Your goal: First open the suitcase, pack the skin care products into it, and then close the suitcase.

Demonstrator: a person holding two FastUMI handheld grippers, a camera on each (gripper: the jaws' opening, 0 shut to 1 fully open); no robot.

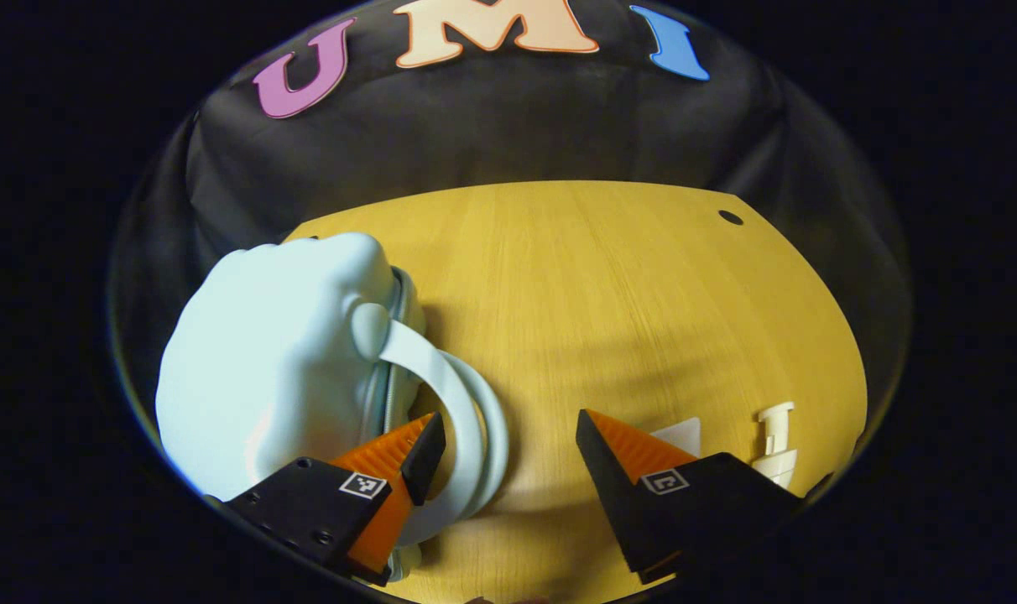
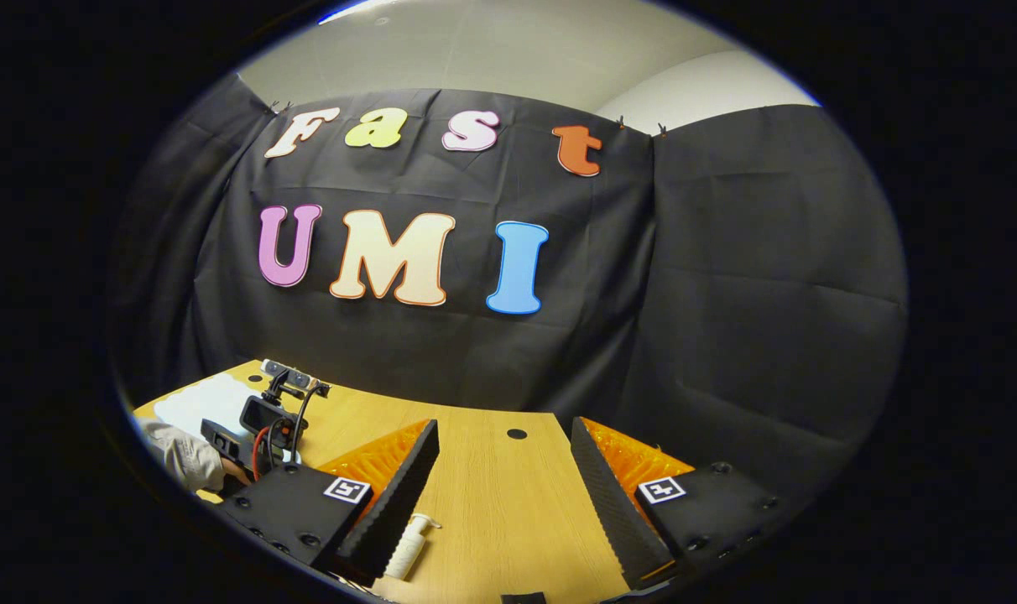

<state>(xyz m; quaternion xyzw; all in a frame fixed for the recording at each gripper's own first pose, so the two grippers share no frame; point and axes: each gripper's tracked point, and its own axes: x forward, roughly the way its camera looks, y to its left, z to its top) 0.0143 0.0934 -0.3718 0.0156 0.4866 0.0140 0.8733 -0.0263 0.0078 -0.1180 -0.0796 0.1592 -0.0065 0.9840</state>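
The closed pale-blue soft-shell suitcase [image 1: 273,369] lies on the yellow wooden table [image 1: 609,285] directly left of the left gripper [image 1: 508,445], whose spread, empty fingers straddle its arched handle [image 1: 466,419], while the right gripper [image 2: 502,470], equally spread, hangs farther off.

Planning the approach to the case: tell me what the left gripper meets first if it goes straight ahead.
Probably bare table: the open left gripper points past the suitcase, whose handle curves beside one finger. Depth is hard to judge.
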